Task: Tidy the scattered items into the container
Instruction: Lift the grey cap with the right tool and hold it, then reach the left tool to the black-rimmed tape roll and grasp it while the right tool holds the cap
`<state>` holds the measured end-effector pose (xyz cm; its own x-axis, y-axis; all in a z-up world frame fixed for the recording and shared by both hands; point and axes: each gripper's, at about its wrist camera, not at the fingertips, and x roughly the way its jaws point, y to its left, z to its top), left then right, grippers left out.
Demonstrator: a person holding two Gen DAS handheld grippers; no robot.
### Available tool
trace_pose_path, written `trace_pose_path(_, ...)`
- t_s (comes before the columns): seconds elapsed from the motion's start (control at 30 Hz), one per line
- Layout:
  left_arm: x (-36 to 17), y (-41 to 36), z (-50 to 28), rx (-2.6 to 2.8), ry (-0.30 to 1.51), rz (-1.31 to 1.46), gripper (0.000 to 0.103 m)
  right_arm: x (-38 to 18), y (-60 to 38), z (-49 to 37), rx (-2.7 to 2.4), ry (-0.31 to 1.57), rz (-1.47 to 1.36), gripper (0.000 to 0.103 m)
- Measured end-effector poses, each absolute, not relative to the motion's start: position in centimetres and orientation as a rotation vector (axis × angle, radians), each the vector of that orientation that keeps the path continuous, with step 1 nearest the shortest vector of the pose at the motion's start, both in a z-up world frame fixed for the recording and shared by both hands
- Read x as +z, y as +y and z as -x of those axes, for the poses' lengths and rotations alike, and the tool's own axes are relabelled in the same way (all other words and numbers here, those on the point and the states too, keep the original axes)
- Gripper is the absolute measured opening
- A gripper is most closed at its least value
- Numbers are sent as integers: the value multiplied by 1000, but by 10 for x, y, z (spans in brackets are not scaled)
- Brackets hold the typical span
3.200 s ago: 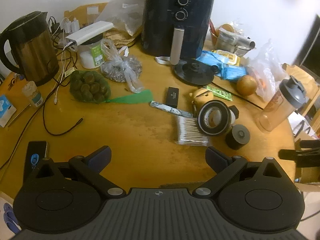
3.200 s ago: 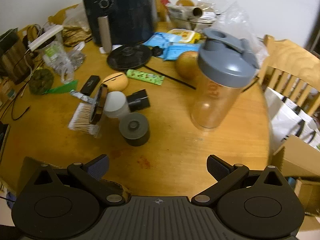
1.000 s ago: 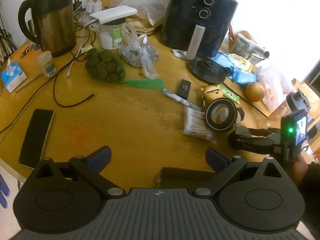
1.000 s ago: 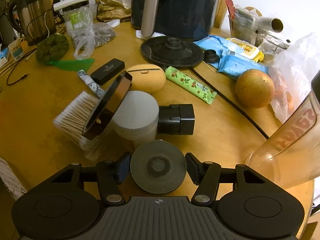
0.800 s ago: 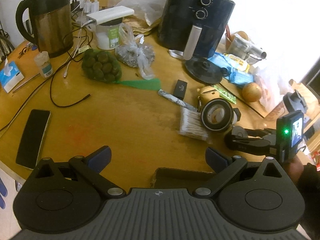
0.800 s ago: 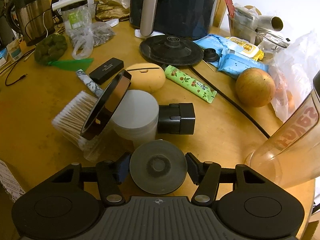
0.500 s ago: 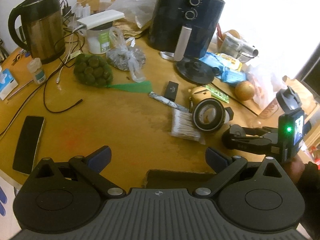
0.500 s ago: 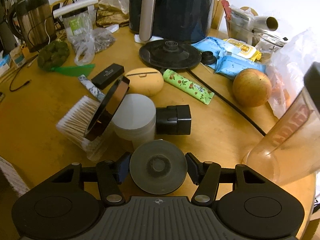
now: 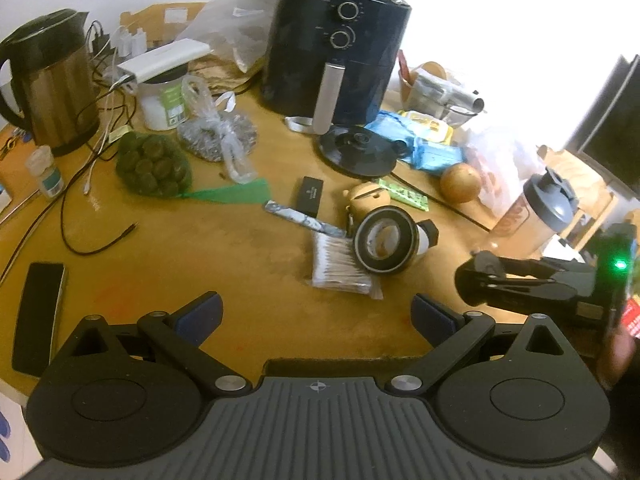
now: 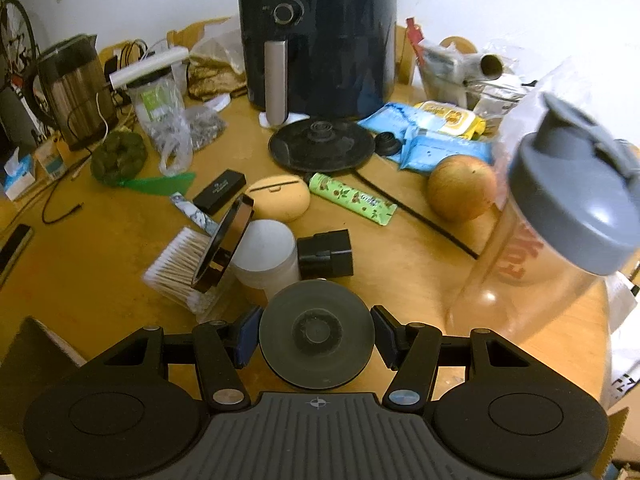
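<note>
My right gripper (image 10: 316, 334) is shut on a round dark grey puck (image 10: 317, 334) and holds it just above the wooden table; it also shows in the left wrist view (image 9: 482, 280) at the right. Scattered ahead lie a pack of cotton swabs (image 10: 180, 270), a white jar with a black ring (image 10: 264, 254), a black cube (image 10: 326, 254), a tan case (image 10: 278, 198), a green wrapper (image 10: 352, 198) and a small black box (image 10: 219, 190). My left gripper (image 9: 316, 314) is open and empty over the table's near edge. A cardboard edge (image 9: 340, 362) shows below it.
A black air fryer (image 10: 316, 36), a kettle (image 9: 52, 80) and its base (image 10: 322, 148) stand at the back. A shaker bottle (image 10: 556, 232) and an apple (image 10: 460, 188) are right of my right gripper. A phone (image 9: 38, 312), cables (image 9: 96, 240) and a bag of green fruit (image 9: 152, 166) lie left.
My right gripper has risen with the puck held between its fingers and drawn back a little. My left gripper has shifted slightly and stays open.
</note>
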<state>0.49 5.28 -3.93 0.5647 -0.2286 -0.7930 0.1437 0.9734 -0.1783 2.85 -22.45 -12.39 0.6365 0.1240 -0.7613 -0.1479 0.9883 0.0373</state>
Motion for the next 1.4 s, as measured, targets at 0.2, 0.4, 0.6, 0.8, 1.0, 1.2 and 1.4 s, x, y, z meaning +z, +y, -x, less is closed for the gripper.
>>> trace_pose_path(0.2,-41,45,-13,-254,940,59,103,-109,-236,-9,134,843,-1,61)
trace_pose_path(0.4,-44,28,-21,-309,923,-11,103,-103,-247,9,95,831,-46,61)
trace_pose_path(0.6,-49,6,-31,-353,894,-89,102,-101,-255,26,53,829,-95,61)
trace_pose_path(0.8,-57,-23,-42,-401,875,-163,86,-98,-260,37,29,827,-134,61)
trace_pose_path(1.0,-69,-48,-56,-427,857,-215,85,-93,-268,41,0,812,-159,61)
trace_pose_path(1.2,-97,-67,-77,-436,882,-260,74,-93,-271,44,-15,809,-179,61)
trace_pose_path(1.4,-116,-78,-88,-445,899,-288,69,-95,-272,49,-27,819,-194,61)
